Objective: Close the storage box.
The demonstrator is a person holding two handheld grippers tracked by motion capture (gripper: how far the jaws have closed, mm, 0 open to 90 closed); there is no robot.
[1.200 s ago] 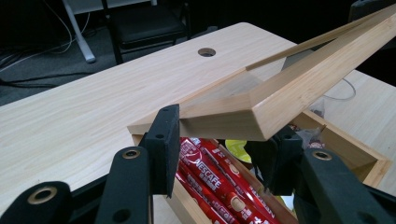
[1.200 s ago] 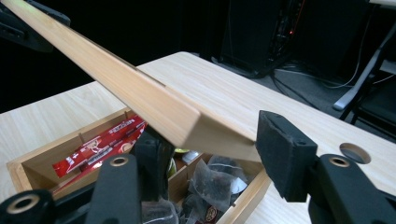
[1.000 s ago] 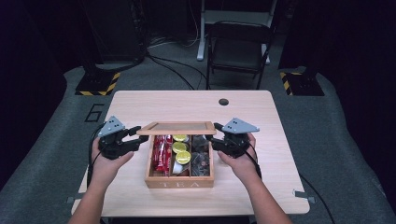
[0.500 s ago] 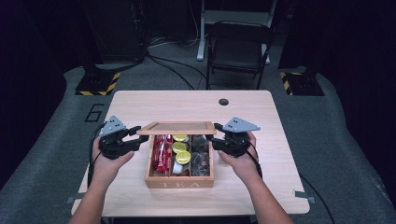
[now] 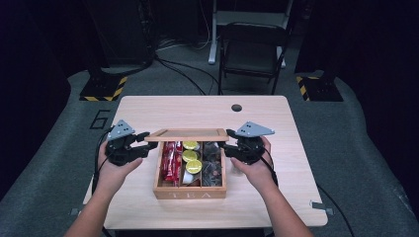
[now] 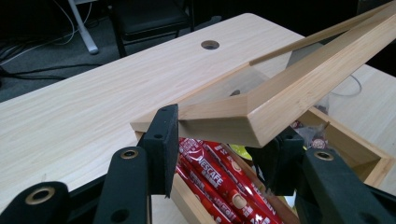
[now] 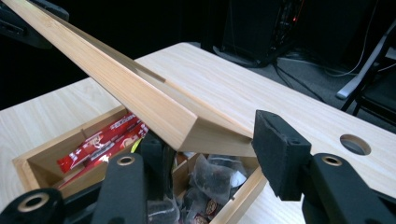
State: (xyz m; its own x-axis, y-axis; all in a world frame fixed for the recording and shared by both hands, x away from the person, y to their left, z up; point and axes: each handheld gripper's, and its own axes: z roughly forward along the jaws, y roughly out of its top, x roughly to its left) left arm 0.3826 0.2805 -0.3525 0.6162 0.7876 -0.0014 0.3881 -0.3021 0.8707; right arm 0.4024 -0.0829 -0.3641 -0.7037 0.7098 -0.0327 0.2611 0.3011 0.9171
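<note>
High view: you hold the lid (image 5: 187, 134) of the tea box (image 5: 189, 191) half raised, its far edge hinged along the box's back wall. Your left gripper (image 5: 144, 144) meets the lid's left front corner and your right gripper (image 5: 226, 146) its right front corner, one on either side of the box. The box sits near the middle of the table (image 5: 291, 163). There is bare wood behind the box up to the round cable hole (image 5: 236, 107), so the lid has room to swing back. Keep both corners at one height, so the frame does not twist on its hinge.

Left gripper view: the jaws of the left gripper (image 6: 219, 151) straddle the lid (image 6: 280, 109) corner with one pad (image 6: 161, 144) against its end face and the other beneath the frame. It looks like a clamp on the lid, though a slack one. Below the lid, red coffee sticks (image 6: 219, 179) lie in the box's near compartment. Lift in an arc about the hinge, never straight out.

Right gripper view: the right gripper (image 7: 210, 156) brackets the lid (image 7: 154, 109) corner, but its outer pad (image 7: 280, 154) stands clear of the wood, so the jaws are apart and the lid merely rests there. Tea bags (image 7: 210, 184) lie under this corner in the box. Close on the corner before you raise it further, or it may slip.
</note>
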